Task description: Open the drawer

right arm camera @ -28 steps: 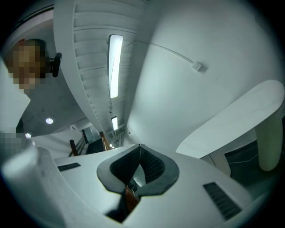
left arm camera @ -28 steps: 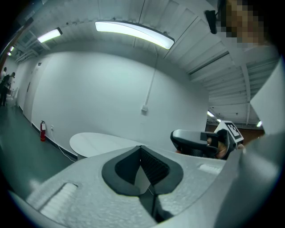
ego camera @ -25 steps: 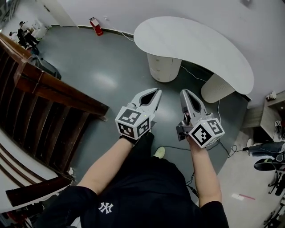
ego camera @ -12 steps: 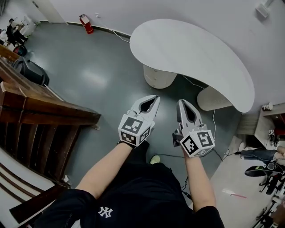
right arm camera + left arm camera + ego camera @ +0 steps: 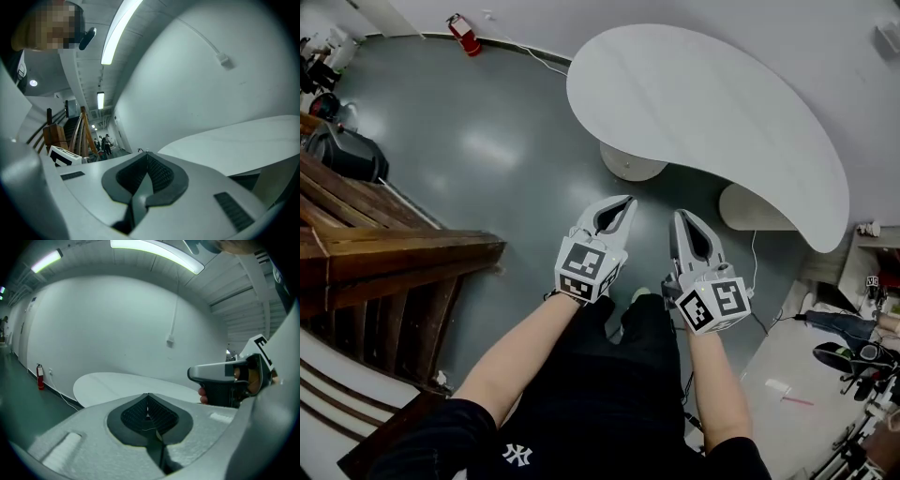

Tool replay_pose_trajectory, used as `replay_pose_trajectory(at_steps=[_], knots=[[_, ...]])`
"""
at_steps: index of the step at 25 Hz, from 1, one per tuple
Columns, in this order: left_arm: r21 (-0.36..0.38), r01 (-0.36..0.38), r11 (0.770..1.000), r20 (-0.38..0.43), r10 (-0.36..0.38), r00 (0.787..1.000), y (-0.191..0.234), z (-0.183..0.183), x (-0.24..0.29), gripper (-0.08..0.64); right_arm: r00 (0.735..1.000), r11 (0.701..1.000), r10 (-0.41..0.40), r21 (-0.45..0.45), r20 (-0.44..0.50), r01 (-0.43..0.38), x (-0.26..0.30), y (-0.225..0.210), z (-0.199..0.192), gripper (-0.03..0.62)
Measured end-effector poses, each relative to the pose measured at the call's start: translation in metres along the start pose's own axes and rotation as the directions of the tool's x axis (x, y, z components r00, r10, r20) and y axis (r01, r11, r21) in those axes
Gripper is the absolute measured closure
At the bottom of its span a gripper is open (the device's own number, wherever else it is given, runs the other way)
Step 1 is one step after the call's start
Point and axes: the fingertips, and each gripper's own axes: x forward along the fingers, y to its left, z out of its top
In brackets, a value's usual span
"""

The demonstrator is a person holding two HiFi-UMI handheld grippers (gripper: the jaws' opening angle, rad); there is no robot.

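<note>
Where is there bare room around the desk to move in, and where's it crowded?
The white desktop is bare all over. The grey floor is open between the wooden stair railing, the fire extinguisher and the desk's round pedestal. Crowded at right: cables and gear on the floor.

the floor (image 5: pixel 487 141) is dark grey and shiny. a white table (image 5: pixel 703 103) with a curved top stands near the white wall (image 5: pixel 117 324). a wooden stair railing (image 5: pixel 384 253) is at the left, a red fire extinguisher (image 5: pixel 465 34) by the wall. long ceiling lamps (image 5: pixel 154 251) are lit.
</note>
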Motion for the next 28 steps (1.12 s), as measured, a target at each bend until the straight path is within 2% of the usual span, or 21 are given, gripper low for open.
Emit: replay_pose_trajectory(at_steps=[8, 16, 23, 28], knots=[[-0.022, -0.047, 0.999, -0.044, 0.046, 0.998, 0.054, -0.075, 0.080, 0.551, 0.996, 1.000, 0.001, -0.021, -0.092, -0.003, 0.065, -0.064, -0.078, 0.577], [-0.025, -0.092, 0.995, -0.042, 0.091, 0.995, 0.108, -0.154, 0.160, 0.551, 0.990, 0.997, 0.047, -0.062, -0.133, -0.056, 0.135, -0.121, -0.157, 0.577], [-0.018, -0.151, 0.988, -0.014, 0.150, 0.989, 0.151, -0.206, 0.202, 0.551, 0.989, 0.997, 0.053, -0.053, -0.136, -0.061, 0.174, -0.151, -0.213, 0.577], [-0.003, -0.172, 0.985, 0.008, 0.172, 0.985, 0.173, -0.227, 0.233, 0.548, 0.988, 0.996, 0.062, -0.054, -0.142, -0.070, 0.199, -0.168, -0.239, 0.577]])
